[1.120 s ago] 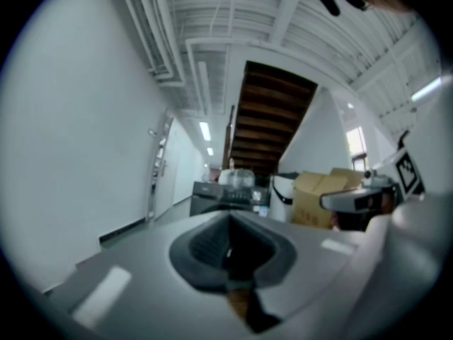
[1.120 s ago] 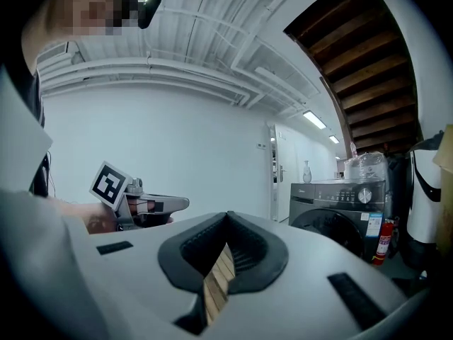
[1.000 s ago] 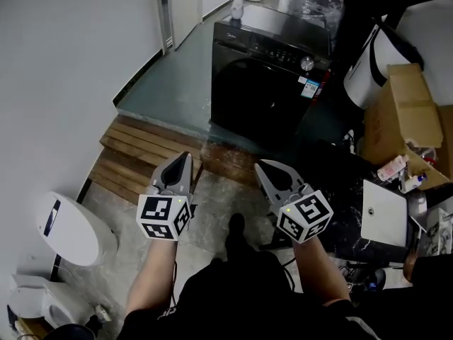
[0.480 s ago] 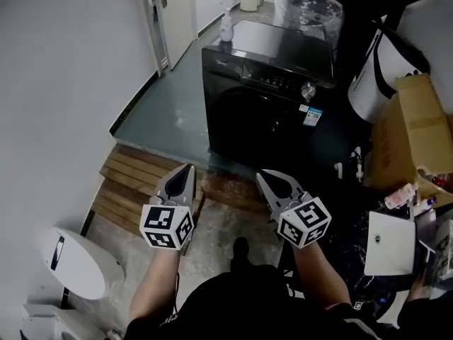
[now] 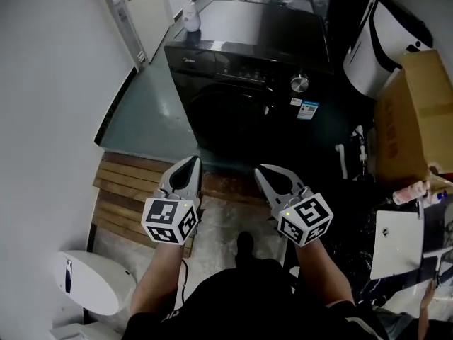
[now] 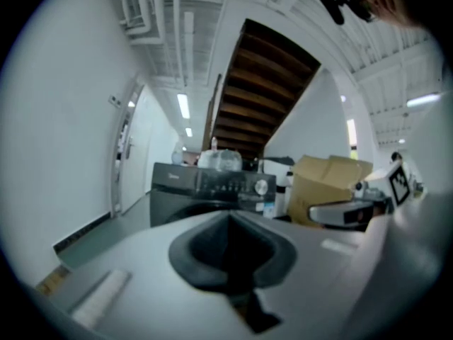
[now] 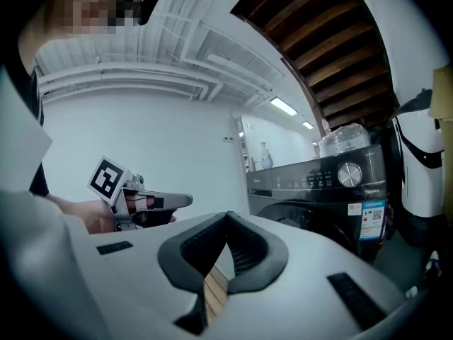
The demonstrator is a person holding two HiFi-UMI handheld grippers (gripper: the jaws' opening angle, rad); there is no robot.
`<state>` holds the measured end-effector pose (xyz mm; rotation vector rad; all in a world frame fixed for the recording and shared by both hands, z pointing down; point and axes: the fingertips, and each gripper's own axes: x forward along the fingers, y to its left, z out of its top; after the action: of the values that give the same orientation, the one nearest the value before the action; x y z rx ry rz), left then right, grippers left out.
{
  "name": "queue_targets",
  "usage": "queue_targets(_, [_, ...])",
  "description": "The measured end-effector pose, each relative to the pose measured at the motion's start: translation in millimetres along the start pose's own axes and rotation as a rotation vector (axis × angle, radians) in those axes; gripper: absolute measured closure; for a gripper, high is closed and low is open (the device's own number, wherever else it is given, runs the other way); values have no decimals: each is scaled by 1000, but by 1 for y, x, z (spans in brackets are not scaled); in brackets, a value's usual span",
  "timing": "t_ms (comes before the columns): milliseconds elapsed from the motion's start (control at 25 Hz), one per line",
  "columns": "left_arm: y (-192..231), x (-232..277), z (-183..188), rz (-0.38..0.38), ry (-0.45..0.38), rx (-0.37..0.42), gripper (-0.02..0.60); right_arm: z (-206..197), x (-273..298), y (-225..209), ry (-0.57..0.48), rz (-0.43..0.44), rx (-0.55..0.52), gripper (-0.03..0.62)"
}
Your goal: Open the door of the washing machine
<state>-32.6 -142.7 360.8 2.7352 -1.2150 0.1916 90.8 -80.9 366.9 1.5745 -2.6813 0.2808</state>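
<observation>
A black front-loading washing machine (image 5: pixel 248 83) stands ahead on a grey floor, its round door (image 5: pixel 237 122) closed and a silver dial (image 5: pixel 299 83) on its panel. My left gripper (image 5: pixel 192 163) and right gripper (image 5: pixel 262 170) are held side by side in front of it, both shut and empty, still well short of the door. The left gripper view looks over its shut jaws at the washing machine (image 6: pixel 212 190). From the right gripper, the washing machine (image 7: pixel 333 190) appears at the right, beyond the tips.
A wooden slatted step (image 5: pixel 134 190) lies below the left gripper. Brown cardboard boxes (image 5: pixel 414 112) and a white bag (image 5: pixel 386 41) crowd the right. A white oval appliance (image 5: pixel 92 282) sits low left. A bottle (image 5: pixel 190 16) stands on the machine's top. White wall and door (image 5: pixel 141 6) lie left.
Both grippers and the head have moved closer to the washing machine, which now looms larger and lower in the head view. The jaws stayed shut.
</observation>
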Motion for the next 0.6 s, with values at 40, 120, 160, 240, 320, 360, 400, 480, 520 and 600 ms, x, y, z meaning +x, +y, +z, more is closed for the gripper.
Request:
queue_targets(40, [1,11,-2,-10,11,1,572,-3,3,-8,4,-9,9,602])
queue_targets(120, [6,30,-5,-22,30,0,572,-8,10,-24,10,-27,22,602])
queue_targets(160, [9,40,-6,-26,37,-3,572,-8,13,-32,13,-34,27,602])
queue_targets(240, [14,58,-7,-33,47,-9,572,-9,20,-46,23,-43,35,602])
queue_targets(320, [19,72,-8,-39,50,-16,572,-8,27,-55,39,-46,35,602])
queue_targets(360, [22,78,-8,-40,49,-23,572,-8,32,-58,48,-46,33,602])
queue_targets(400, [26,83,-9,-39,47,-33,572,-7,36,-61,55,-45,30,602])
queue_targets(480, [34,93,-9,-41,43,-54,572,-4,48,-63,68,-41,23,602])
queue_targets(520, [38,98,-9,-45,42,-60,572,-3,54,-63,76,-38,17,602])
queue_targets(600, [47,108,-8,-56,39,-59,572,-1,67,-64,91,-40,1,602])
